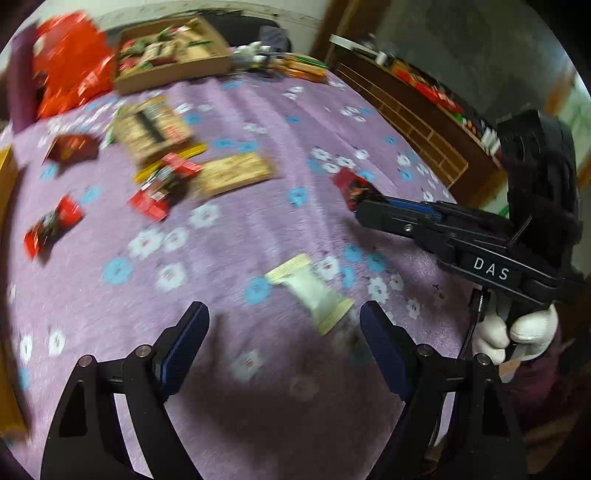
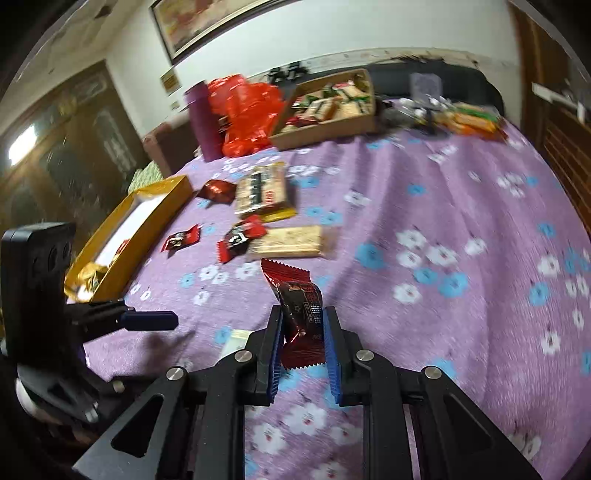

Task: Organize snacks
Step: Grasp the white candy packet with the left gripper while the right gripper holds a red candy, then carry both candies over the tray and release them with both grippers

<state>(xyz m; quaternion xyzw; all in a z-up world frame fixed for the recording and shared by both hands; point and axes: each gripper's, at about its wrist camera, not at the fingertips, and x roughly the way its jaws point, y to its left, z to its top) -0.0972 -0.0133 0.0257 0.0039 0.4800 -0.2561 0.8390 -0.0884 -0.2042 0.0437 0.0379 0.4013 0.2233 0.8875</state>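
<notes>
Between the right gripper's pads, at six o'clock, a dark red candy wrapper sits clamped upright above the purple cloth. Carry it level toward the yellow box at ten o'clock. Left gripper hovers spread wide over a white packet.

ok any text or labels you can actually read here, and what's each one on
"DAS": white letters on the side of the right gripper, seen from the left wrist camera.
Dark red snack packet held in that gripper: print too blurred to read.
Other wrappers on the purple cloth and the framed picture: too blurred to read.
</notes>
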